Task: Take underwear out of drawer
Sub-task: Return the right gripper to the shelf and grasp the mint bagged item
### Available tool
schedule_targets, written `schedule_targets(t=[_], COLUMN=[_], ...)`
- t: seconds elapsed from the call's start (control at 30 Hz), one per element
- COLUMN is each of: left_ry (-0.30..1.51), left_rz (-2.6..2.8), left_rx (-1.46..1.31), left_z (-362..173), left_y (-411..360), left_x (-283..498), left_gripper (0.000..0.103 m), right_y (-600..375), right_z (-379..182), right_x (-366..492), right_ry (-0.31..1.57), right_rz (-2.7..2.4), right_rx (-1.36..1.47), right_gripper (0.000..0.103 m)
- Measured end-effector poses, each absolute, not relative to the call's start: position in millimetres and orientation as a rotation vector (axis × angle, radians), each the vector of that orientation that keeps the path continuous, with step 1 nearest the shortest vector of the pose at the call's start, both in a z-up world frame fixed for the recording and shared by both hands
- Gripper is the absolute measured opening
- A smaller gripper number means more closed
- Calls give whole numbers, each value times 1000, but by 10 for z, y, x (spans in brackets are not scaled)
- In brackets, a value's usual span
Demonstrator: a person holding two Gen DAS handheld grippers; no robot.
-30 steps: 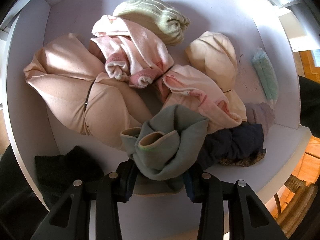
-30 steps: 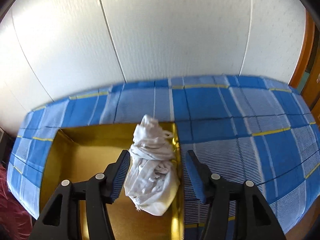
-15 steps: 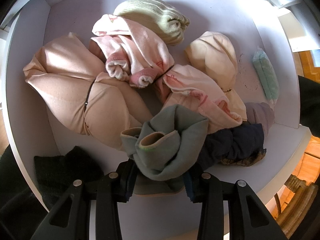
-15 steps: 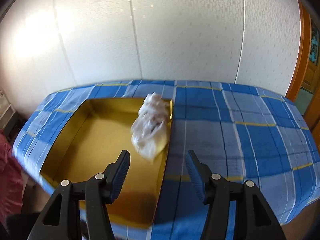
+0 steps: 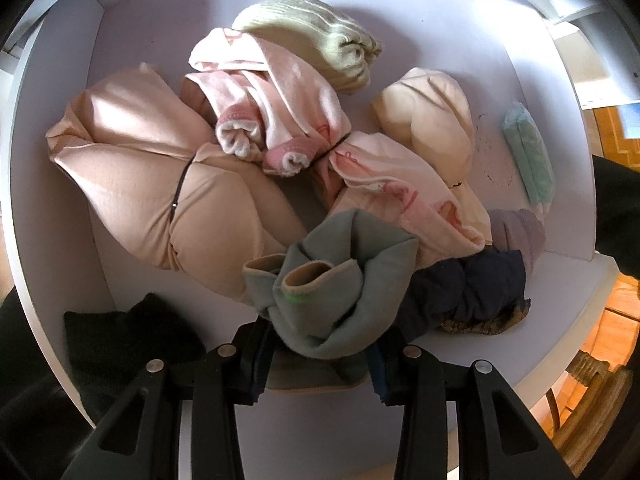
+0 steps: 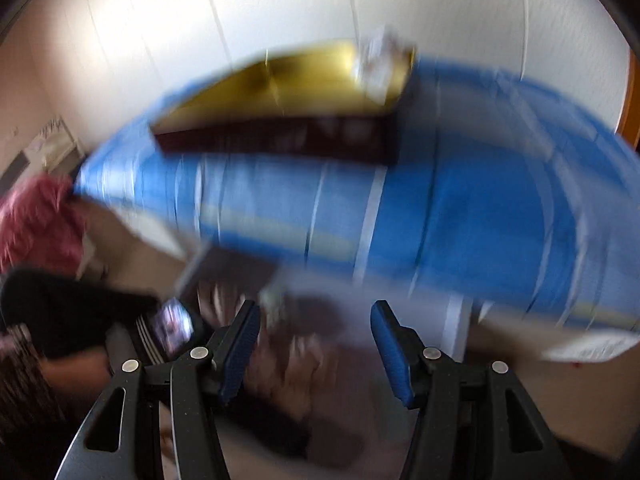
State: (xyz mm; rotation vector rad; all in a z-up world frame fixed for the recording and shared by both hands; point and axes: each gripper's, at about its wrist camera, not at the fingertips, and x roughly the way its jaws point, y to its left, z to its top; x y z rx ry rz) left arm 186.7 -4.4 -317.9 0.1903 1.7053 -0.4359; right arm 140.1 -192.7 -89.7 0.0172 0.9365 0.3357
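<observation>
In the left wrist view a white drawer (image 5: 448,12) holds several rolled garments. My left gripper (image 5: 320,356) is shut on a grey-green folded undergarment (image 5: 340,280) at the drawer's near side, with the cloth bulging up between the pads. Behind it lie a large peach bundle (image 5: 152,184), pink patterned pieces (image 5: 280,120) and a cream roll (image 5: 428,120). In the blurred right wrist view my right gripper (image 6: 316,352) stands open and empty. Far beyond it a gold box (image 6: 304,84) on a blue checked bed (image 6: 460,208) holds a white garment (image 6: 380,64).
A pale green knit roll (image 5: 320,40) lies at the drawer's back and a dark navy piece (image 5: 468,288) and a black one (image 5: 128,336) at its near side. A teal packet (image 5: 530,156) leans on the right wall. A wicker chair (image 5: 588,404) stands below right.
The right gripper has swung back and down from the gold box, which now lies far off with the white garment in it. The left gripper has kept still on the grey-green piece.
</observation>
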Motion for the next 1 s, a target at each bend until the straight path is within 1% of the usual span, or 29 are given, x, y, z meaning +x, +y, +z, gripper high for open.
schedule_targets(t=[0.07,0.17,0.3,0.53,0.77,1.0], left_ry=[1695,1671,1654,1647,1633,1605], left_rz=[-438,-439,-442,-447,-446,-449], left_rx=[198,211,224,177,67,-7], left_z=[-3172,-3132,-3090,-3007,-2878,-2731], left_y=[-44,-74,-108,-83,22,114], left_x=[1852,1810,1767,1759,1815,1832], left_gripper=[40,38,37,36,35,35], right_y=[-1887,-1892,-2016,-2217,-2093,-2185], right_z=[-1187,-1766,-2172,-2502,-2590,-2649], right_x=[1389,1507,1582,1638,1645,1711], right_ry=[1021,1278,1440,1537,1573,1543], right_rz=[341,268,179,57,108,0], right_rx=[16,44,82,137,109,30], right_gripper=[58,58,58,59,59,59])
